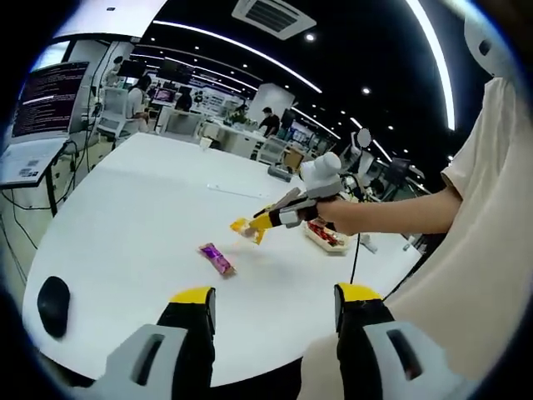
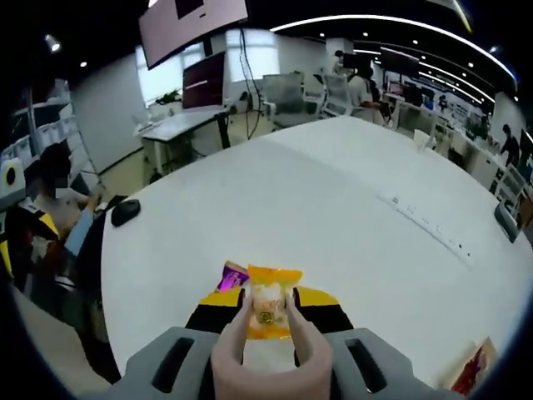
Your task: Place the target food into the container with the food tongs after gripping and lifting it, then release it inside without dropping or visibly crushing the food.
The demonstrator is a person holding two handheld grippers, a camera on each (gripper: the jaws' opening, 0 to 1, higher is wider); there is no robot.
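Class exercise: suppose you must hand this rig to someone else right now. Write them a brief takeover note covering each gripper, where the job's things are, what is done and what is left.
Left gripper: open, holding nothing, low over the near edge of the white table.
Right gripper: shut on pink food tongs, which pinch an orange snack packet, lifted clear of the table.
Purple packet: still lying on the table.
Container: tray just behind the right gripper, by the person's hand.
Done: packet gripped and lifted.
Left: carry it over the tray, open gently, release inside.
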